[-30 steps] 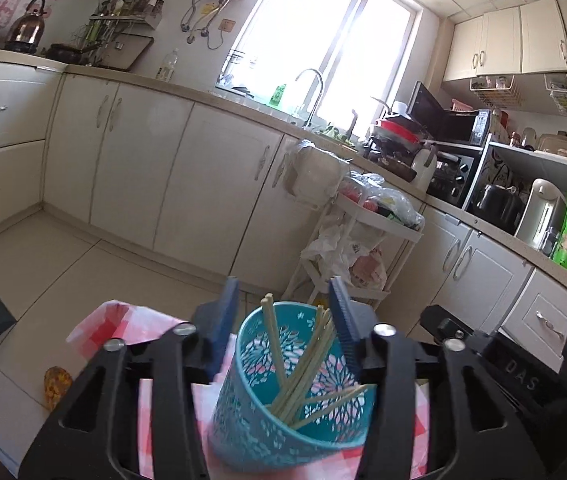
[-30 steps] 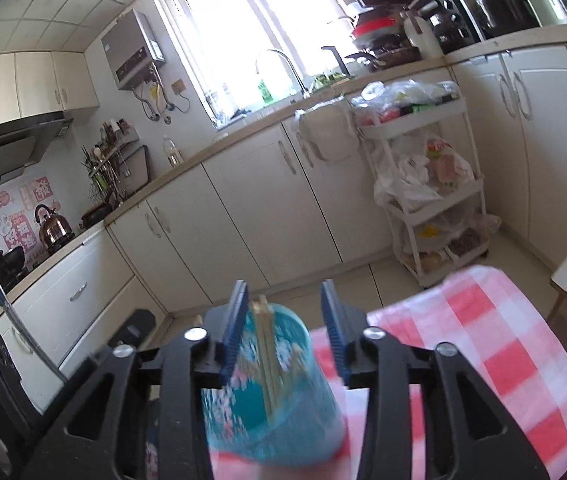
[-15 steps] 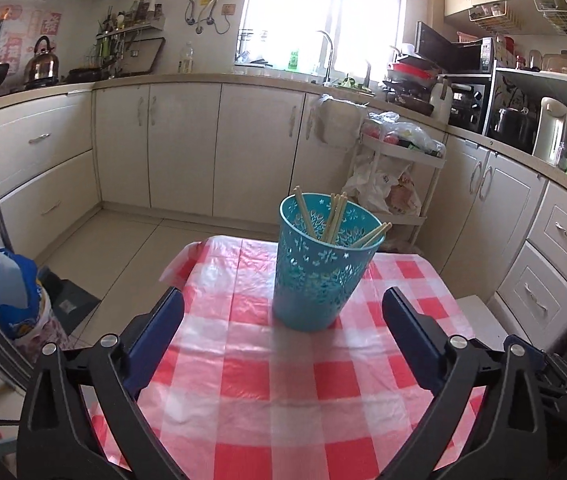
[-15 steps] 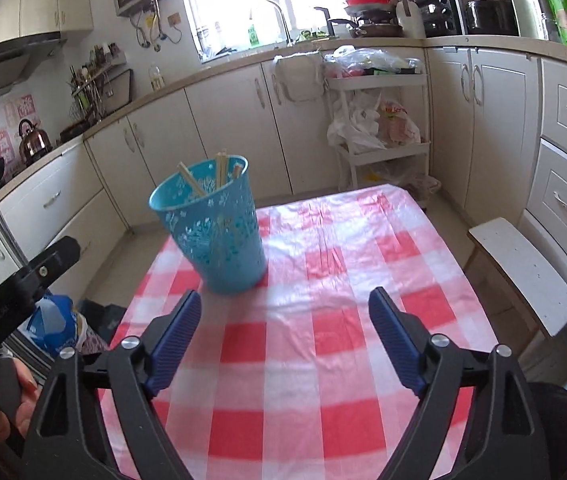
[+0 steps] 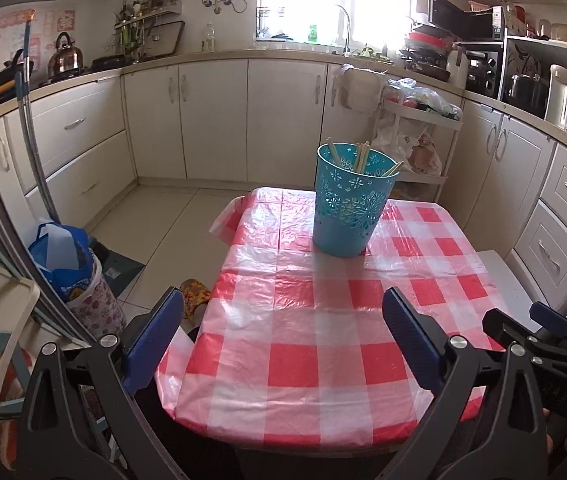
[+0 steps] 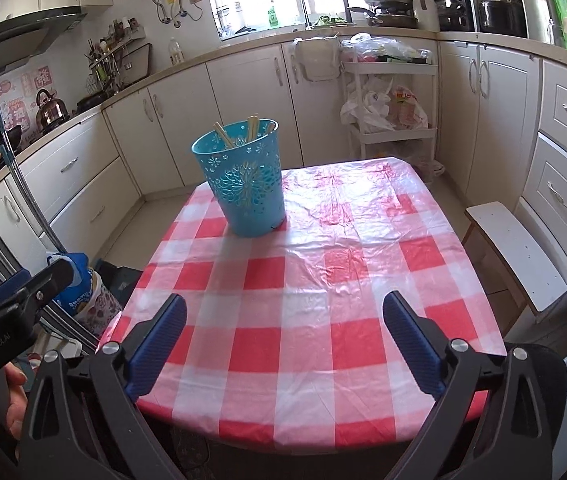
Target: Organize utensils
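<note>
A teal perforated holder (image 5: pixel 349 204) stands upright at the far end of the table with the red-and-white checked cloth (image 5: pixel 323 340). Several wooden chopsticks (image 5: pixel 361 157) stand inside it. It also shows in the right wrist view (image 6: pixel 245 182), with the chopsticks (image 6: pixel 251 128) above its rim. My left gripper (image 5: pixel 283 340) is open and empty, held back over the near edge of the table, far from the holder. My right gripper (image 6: pixel 283 340) is open and empty, also over the near edge.
A white stool (image 6: pixel 515 252) stands to the right of the table. A blue bag (image 5: pixel 63 256) and a flowered bag sit on the floor to the left. A white cart (image 6: pixel 387 96) with bags stands beyond the table by the cabinets.
Both grippers have opened wide and pulled back from the holder toward the near edge of the table. The holder stays upright on the cloth.
</note>
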The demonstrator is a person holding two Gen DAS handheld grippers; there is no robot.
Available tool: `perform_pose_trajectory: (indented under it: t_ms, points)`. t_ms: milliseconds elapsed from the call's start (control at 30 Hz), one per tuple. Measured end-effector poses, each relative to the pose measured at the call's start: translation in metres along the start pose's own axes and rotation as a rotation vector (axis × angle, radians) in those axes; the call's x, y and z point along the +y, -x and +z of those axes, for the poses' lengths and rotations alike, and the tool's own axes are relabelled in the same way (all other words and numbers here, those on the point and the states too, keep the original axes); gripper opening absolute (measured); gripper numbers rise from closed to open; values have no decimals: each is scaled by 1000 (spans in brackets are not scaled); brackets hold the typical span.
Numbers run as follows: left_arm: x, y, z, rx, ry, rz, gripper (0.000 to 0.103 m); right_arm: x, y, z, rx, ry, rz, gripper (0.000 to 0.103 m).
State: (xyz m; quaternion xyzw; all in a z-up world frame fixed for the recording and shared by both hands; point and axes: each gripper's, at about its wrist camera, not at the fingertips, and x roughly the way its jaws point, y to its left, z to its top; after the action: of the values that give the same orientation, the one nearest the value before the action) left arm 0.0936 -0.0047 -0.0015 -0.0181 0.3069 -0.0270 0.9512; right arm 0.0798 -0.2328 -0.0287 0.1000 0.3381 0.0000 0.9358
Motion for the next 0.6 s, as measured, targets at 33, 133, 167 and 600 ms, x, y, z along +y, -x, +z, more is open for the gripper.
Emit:
perform_pose_trajectory:
  t_ms: [33,133,167,600]
  points:
    - [2,3,-1,1,3,2,95,-1,5,-2,2,-5,-1,95]
    - [3,16,-8,7,13,14,95,-2,17,-9,3,-10,-4,95]
    - [3,20,-8,10,12,13,95,-2,22,-12,5,-5,-3,95]
    - [1,48,-42,128,-53,3,95,13,73,-34,21,-40,59,96]
